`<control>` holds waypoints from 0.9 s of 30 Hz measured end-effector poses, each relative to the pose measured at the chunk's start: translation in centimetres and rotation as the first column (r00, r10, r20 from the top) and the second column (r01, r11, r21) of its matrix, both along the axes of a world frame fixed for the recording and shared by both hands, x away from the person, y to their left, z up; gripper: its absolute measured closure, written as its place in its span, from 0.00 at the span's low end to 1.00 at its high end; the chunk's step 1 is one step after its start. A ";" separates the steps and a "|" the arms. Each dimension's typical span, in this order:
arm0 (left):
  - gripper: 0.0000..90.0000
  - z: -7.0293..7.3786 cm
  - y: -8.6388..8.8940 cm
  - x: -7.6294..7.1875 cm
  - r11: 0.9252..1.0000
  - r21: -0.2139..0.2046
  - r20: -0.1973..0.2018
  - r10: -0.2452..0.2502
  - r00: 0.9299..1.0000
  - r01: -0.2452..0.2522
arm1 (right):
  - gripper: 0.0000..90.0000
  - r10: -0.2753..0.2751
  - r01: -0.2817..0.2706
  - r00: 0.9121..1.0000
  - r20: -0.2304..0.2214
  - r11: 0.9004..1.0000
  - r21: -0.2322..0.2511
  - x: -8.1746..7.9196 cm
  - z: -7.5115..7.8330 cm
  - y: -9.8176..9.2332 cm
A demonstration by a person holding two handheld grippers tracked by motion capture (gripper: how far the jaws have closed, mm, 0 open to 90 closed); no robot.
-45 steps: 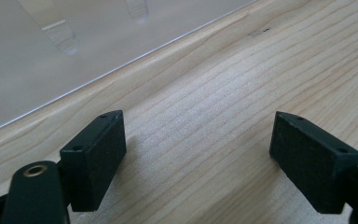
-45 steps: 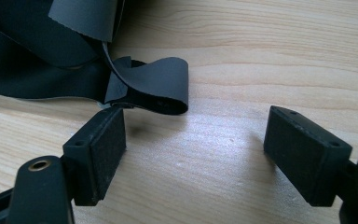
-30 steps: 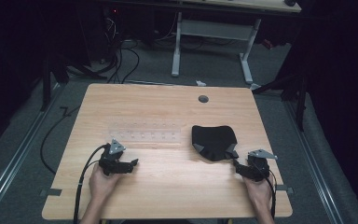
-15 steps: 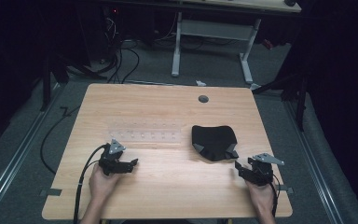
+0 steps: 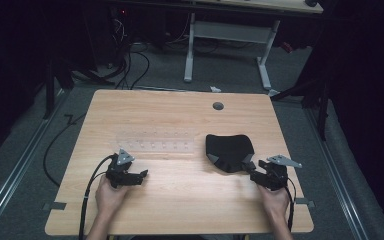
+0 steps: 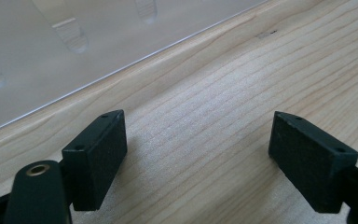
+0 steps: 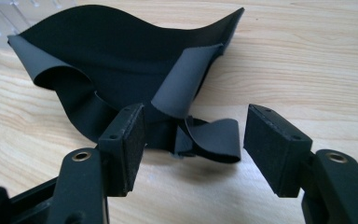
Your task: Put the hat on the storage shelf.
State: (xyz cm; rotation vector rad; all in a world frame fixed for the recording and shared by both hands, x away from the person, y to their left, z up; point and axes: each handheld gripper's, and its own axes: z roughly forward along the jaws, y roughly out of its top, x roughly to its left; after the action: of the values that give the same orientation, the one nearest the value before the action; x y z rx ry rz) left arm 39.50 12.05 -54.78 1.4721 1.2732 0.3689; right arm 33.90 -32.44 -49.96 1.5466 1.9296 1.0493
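A floppy black rubber-like piece lies on the wooden table, right of centre. In the right gripper view its curled edge and a folded strap reach between my jaws. My right gripper is open at the piece's near right corner, one jaw on each side of the strap and neither pressing it. My left gripper is open low over bare wood, nothing between its jaws. A clear plastic sheet with small raised pegs lies just beyond it.
A round cable hole sits near the table's far edge. Black cables trail from both grippers off the near edge. Beyond the table is dark floor with cables and the white legs of another desk.
My right gripper has edged forward and left, up to the black piece's near corner. The left gripper has stayed where it was.
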 end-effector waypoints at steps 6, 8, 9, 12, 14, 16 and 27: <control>0.23 0.0 0.0 0.0 1.000 0.001 -0.001 0.003 1.000 -0.003 | 0.44 -0.001 0.002 1.000 -0.021 1.000 0.022 1.4 -0.2 0.3; 0.23 0.0 0.1 0.0 1.000 0.003 -0.003 0.001 1.000 -0.001 | 0.44 0.002 -0.001 1.000 -0.020 1.000 0.024 1.6 -0.3 0.3; 0.23 0.0 0.0 0.0 1.000 -0.001 -0.001 0.003 1.000 -0.003 | 0.44 0.006 -0.005 1.000 -0.024 0.999 0.032 2.2 -0.3 0.5; 0.23 0.0 0.0 0.0 1.000 -0.001 -0.002 0.003 1.000 -0.003 | 0.46 0.004 -0.003 0.999 -0.032 0.999 0.037 2.9 -0.4 0.7; 0.23 0.0 0.1 0.0 1.000 0.003 -0.003 0.002 1.000 -0.002 | 0.48 0.003 -0.001 0.999 -0.042 0.999 0.038 3.2 -0.5 0.8; 0.23 0.0 0.0 0.0 1.000 -0.001 -0.002 0.003 1.000 -0.003 | 0.52 0.005 -0.002 0.999 -0.053 0.999 0.047 4.0 -0.9 0.9; 0.23 0.0 0.0 0.0 1.000 0.001 0.000 0.003 1.000 -0.003 | 0.71 0.038 -0.029 0.995 -0.090 0.994 0.107 5.4 -2.0 1.3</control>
State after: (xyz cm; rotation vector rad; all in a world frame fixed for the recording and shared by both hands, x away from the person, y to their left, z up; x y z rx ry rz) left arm 39.51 12.09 -54.76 1.4712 1.2760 0.3712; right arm 39.28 -31.18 -51.95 1.6513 1.9964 1.1298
